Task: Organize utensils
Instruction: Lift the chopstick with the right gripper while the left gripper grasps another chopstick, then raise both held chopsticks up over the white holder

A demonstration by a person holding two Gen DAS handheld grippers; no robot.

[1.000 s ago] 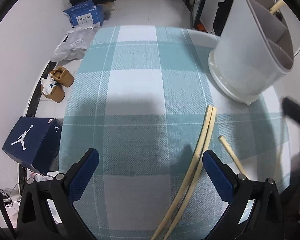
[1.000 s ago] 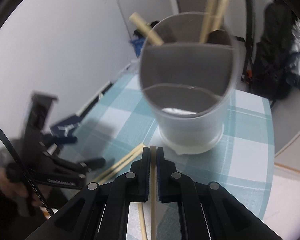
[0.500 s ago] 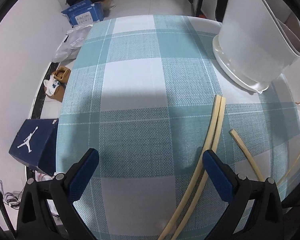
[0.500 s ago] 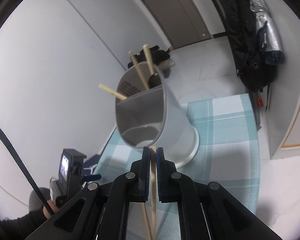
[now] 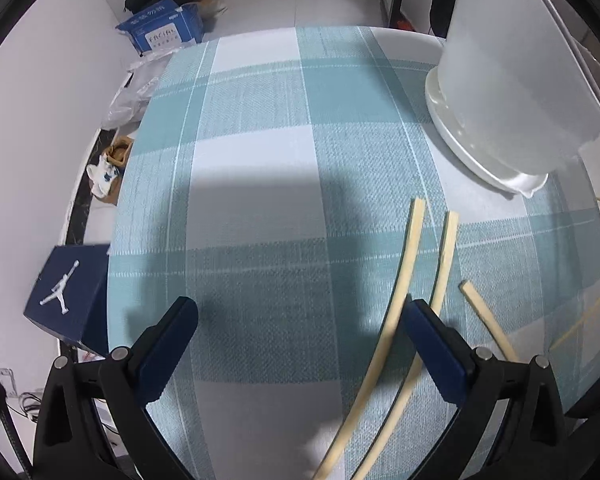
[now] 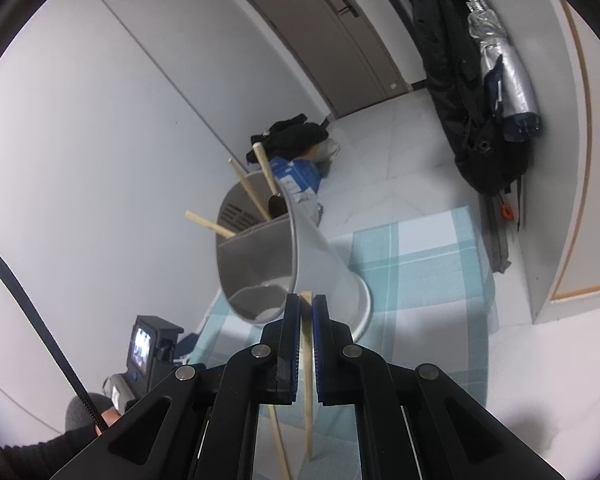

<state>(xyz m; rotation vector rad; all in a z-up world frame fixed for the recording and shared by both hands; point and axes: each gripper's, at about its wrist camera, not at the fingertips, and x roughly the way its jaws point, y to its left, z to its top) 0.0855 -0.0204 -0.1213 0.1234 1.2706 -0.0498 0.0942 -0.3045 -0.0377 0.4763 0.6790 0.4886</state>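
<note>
My right gripper (image 6: 306, 304) is shut on a pale wooden chopstick (image 6: 307, 364), held high above the table, just this side of the grey divided utensil holder (image 6: 296, 256). Several wooden sticks stand in the holder's far compartment. My left gripper (image 5: 300, 316) is open low over the teal checked tablecloth (image 5: 284, 152). Two chopsticks (image 5: 404, 280) lie side by side on the cloth beside my right finger (image 5: 432, 344), one just inside it and one passing under it. A third chopstick (image 5: 486, 320) lies further right. The holder (image 5: 512, 80) stands at the upper right.
A thin stick (image 5: 584, 312) shows at the right edge of the left wrist view. On the floor left of the table are a dark blue shoebox (image 5: 64, 296), shoes, plastic bags and a blue carton (image 5: 160, 32). Black bags hang by the door wall (image 6: 476, 92).
My right gripper has risen well above the table with the chopstick in it. My left gripper has moved forward and lower over the cloth; the two chopsticks now lie slightly apart.
</note>
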